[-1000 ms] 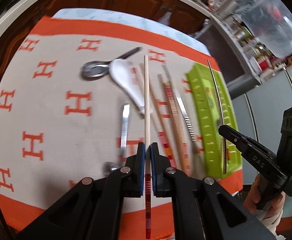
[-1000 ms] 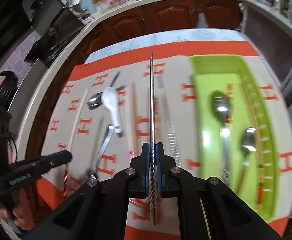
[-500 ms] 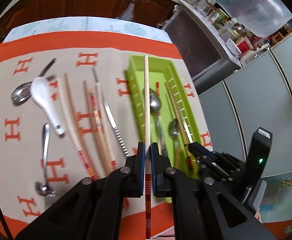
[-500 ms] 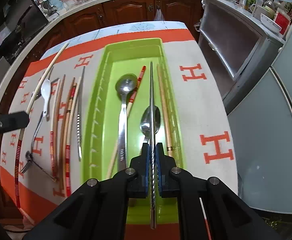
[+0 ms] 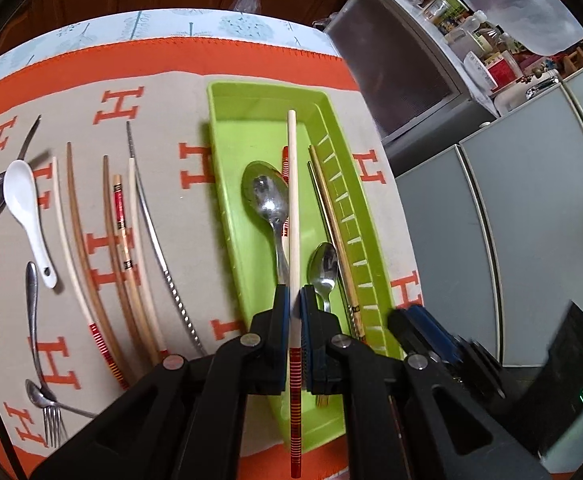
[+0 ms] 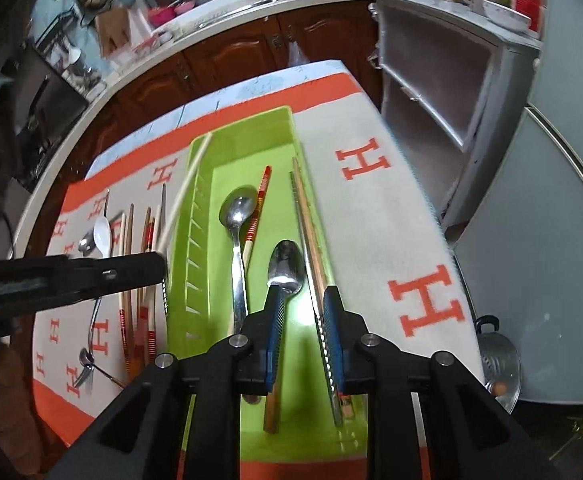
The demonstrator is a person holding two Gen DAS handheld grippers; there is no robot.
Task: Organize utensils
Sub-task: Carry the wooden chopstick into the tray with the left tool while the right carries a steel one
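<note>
Chopstick [image 5: 293, 208], pale with red-striped end, clenched in left claw [image 5: 294, 312]; right claw [image 6: 304, 320] released.

We see a pale chopstick with red bands [image 5: 293, 216] clamped lengthwise above the green tray [image 5: 227, 176], which holds two steel spoons [image 5: 267, 200], a wooden chopstick [image 6: 309, 224] and a metal chopstick [image 6: 323, 336]. More chopsticks [image 5: 123, 240] and a white ceramic spoon [image 5: 27, 208] lie on the cloth beside it.

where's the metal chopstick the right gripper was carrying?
In the right wrist view, the silver metal chopstick lies in the green plastic tray, along its right wall beside a wooden chopstick, between the fingers of the open right gripper.
</note>
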